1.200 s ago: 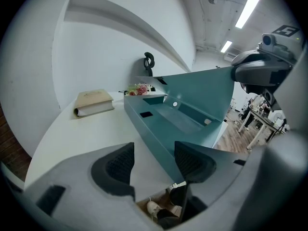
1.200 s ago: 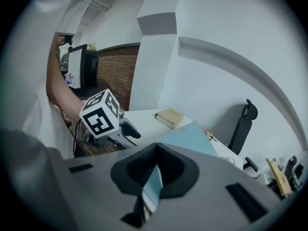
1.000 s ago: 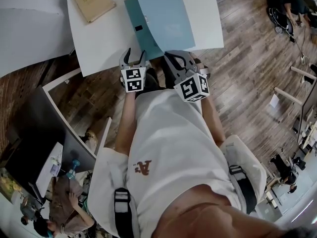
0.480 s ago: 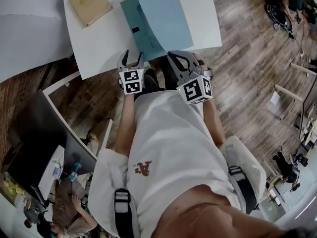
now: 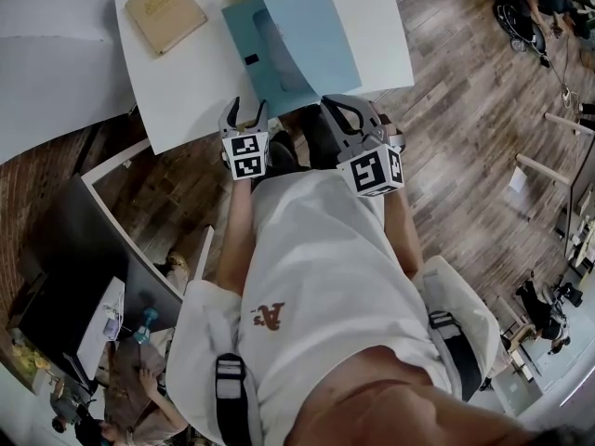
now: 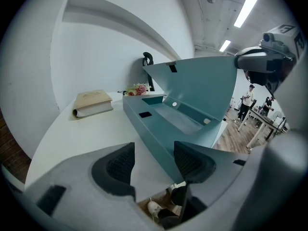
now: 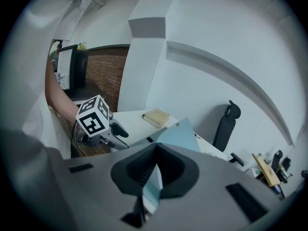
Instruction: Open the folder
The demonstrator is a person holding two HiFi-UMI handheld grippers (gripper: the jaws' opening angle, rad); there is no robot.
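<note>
1. The right hand-held gripper (image 5: 335, 105) is shut tight on the near edge of the folder's (image 5: 253, 59) cover (image 5: 311, 31).
2. The left hand-held gripper (image 5: 246, 110) is open and holds nothing. It waits just beside the folder's near corner, not touching it.
3. The folder lies on the white bench (image 5: 186, 91). A book (image 5: 165, 9) lies apart from the folder, on its far left side.
4. In the last second the right hand-held gripper went up a little, and the cover went up with it.
5. So the folder looks partly open now. I think the cover must swing further back. If the pinch slips, it may drop shut.
</note>
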